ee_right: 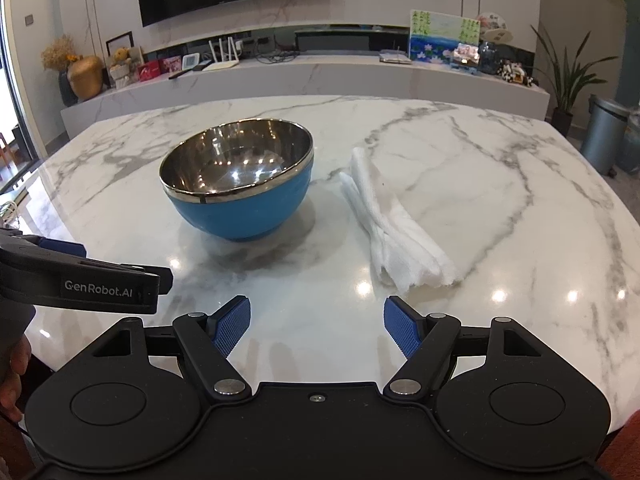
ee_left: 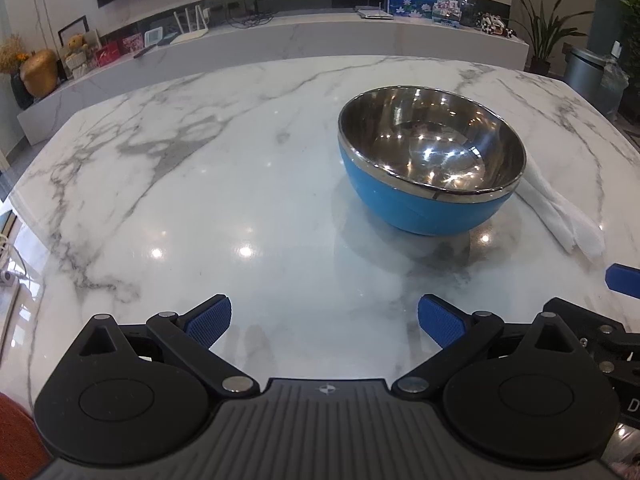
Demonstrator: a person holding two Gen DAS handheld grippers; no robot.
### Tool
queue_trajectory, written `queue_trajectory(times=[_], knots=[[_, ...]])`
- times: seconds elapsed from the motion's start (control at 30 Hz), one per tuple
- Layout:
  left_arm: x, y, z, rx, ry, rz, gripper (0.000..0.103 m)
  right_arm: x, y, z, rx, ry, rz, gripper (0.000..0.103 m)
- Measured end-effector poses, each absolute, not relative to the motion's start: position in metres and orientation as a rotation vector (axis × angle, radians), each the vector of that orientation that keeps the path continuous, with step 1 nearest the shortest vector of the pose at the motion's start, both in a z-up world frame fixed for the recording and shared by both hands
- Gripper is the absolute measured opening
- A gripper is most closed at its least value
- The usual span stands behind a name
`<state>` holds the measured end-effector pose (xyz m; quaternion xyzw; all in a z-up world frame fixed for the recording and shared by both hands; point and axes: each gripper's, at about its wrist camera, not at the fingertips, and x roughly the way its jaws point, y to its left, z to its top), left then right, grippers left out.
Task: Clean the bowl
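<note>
Presently, both grippers hovered over the near edge of the white, grey-veined marble table (ee_right: 460, 184), neither touching anything. Left gripper (ee_left: 325, 322): jaws spread wide, blue ribbed pads (ee_left: 210, 320) apart, only bare tabletop between them. Right gripper (ee_right: 317, 326): jaws likewise wide, nothing held.

Round bowl, blue outside with a shiny steel lining and rim (ee_right: 240, 184), stood upright on the table, well ahead of both grippers. From the right wrist view it sat left of centre; from the left wrist view, right of centre (ee_left: 430, 160).

Folded white cloth (ee_right: 400, 232) lay flat just beside the bowl on its right, apart from it in the right wrist view, its near end close ahead of the right gripper's right finger. Bowl interior showed only reflections; residue could not be judged.
</note>
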<state>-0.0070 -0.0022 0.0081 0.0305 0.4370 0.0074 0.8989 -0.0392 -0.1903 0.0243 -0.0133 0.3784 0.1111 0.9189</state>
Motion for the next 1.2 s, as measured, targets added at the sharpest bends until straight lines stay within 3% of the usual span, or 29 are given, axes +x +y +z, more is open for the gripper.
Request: queue_trajectory(times=[1.2], knots=[[-0.009,0.015,0.030,-0.008,0.873,0.037,0.095,-0.030,-0.192,0.029,-0.069,0.770,0.222,0.072]])
